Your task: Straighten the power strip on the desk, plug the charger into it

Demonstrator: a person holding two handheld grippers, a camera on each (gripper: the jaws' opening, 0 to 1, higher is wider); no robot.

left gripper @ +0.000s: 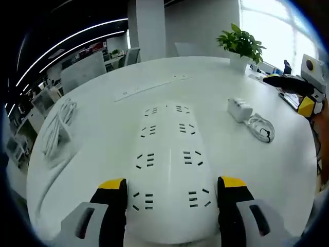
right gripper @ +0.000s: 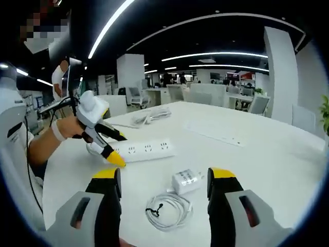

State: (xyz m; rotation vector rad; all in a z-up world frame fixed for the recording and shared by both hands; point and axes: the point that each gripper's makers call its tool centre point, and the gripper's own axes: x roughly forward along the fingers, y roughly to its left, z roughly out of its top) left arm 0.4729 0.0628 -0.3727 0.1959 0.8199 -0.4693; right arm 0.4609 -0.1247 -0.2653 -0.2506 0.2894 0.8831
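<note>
White power strip (left gripper: 169,170) on the desk (left gripper: 103,103), long axis running away between the spread left claw (left gripper: 172,193), which straddles its near end, seemingly to square it. Right gripper view: right claw (right gripper: 163,186) spread, empty, above charger (right gripper: 187,180) and coiled cable (right gripper: 167,208), likely staged for pickup; strip crosswise beyond.

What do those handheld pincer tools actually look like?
Each gripper, left and right, has two chunky black jaws capped with bright yellow tips, rising from pale grey blocks with dark slots. Seen from the right gripper view, the left one carries a rounded white housing, and the person's hand wears a white wristband.
</note>
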